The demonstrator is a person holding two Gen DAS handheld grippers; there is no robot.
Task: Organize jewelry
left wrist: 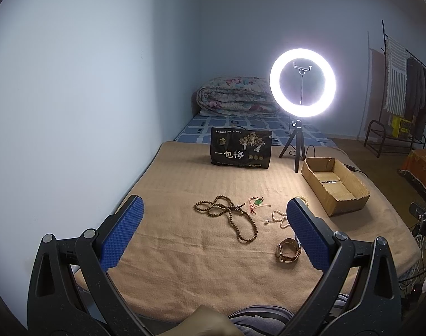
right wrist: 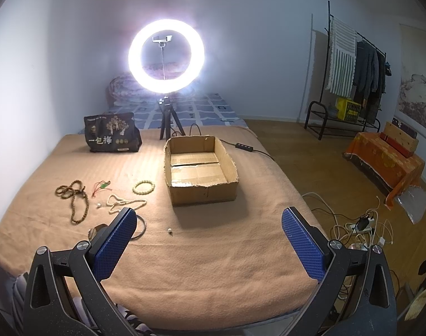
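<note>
Since nothing lies inside the open brown cardboard box (right wrist: pixel 201 168), barely begun. Scattered on the tan blanket (right wrist: pixel 213 252) left of it: long brown wooden bead strand (left wrist: pixel 229 215), red cord with green pendant (left wrist: pixel 256 203), cream bead necklace (right wrist: pixel 123 203), yellowish bead bracelet (right wrist: pixel 143 187), brown-strapped wristwatch (left wrist: pixel 288 249). Left gripper (left wrist: pixel 213 218) and right gripper (right wrist: pixel 208 224) both spread wide, holding nothing. All 5 pieces left to box.

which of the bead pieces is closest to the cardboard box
The small yellow-green bead bracelet, a closed ring lying just left of the box; the two long bead strings lie farther left.
</note>
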